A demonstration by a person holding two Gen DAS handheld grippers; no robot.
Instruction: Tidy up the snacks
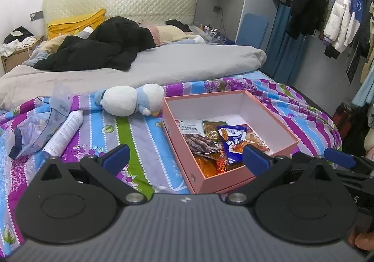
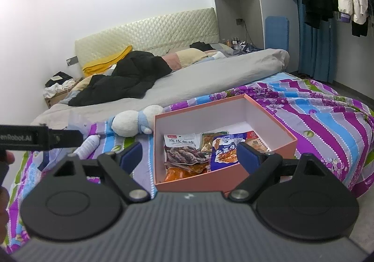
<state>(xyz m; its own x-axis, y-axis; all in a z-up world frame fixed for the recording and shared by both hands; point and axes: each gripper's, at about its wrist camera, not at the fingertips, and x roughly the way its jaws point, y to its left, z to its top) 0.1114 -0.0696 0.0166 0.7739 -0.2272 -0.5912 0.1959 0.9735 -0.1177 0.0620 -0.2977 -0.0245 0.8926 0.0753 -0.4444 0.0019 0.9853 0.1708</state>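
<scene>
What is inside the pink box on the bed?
The pink box holds several snack packets: a blue packet, a white packet of dark strips and orange ones beneath. Its far half is bare. The packets underneath are partly covered.

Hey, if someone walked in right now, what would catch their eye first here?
Probably the pink box on the striped bedspread, open, with snack packets piled at its near end. Left of it lie a white-and-blue plush toy and a white spray can. Both the left gripper and right gripper hang open before the box.
</scene>
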